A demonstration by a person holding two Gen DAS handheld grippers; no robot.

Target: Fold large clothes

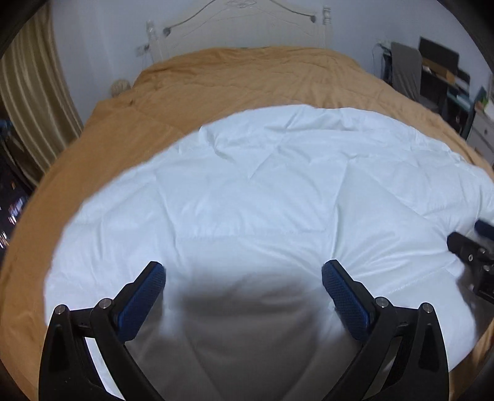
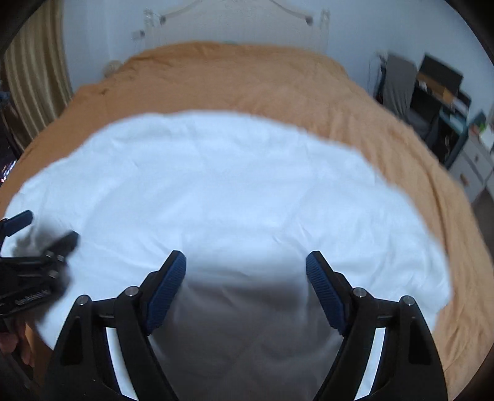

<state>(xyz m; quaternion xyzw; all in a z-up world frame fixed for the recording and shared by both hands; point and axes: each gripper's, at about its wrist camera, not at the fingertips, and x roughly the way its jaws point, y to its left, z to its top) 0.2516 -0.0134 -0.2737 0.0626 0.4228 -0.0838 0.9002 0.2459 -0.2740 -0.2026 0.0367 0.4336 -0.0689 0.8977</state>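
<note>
A large white quilted cloth (image 1: 262, 191) (image 2: 216, 185) lies spread over the near half of a bed. My left gripper (image 1: 244, 271) hovers over its near part, open, with nothing between its blue pads. My right gripper (image 2: 245, 262) is open too, over the same white cloth further right, and holds nothing. Each gripper shows at the edge of the other's view: the right one (image 1: 469, 246) at the far right of the left wrist view, the left one (image 2: 34, 243) at the far left of the right wrist view. Both throw a dark shadow on the cloth below them.
An orange-tan bedspread (image 1: 231, 80) (image 2: 247, 77) covers the bed up to a white headboard (image 1: 247, 27). A striped curtain (image 1: 31, 108) hangs at the left. At the right stand a dark chair (image 1: 404, 71), shelves and white drawers (image 2: 472, 166).
</note>
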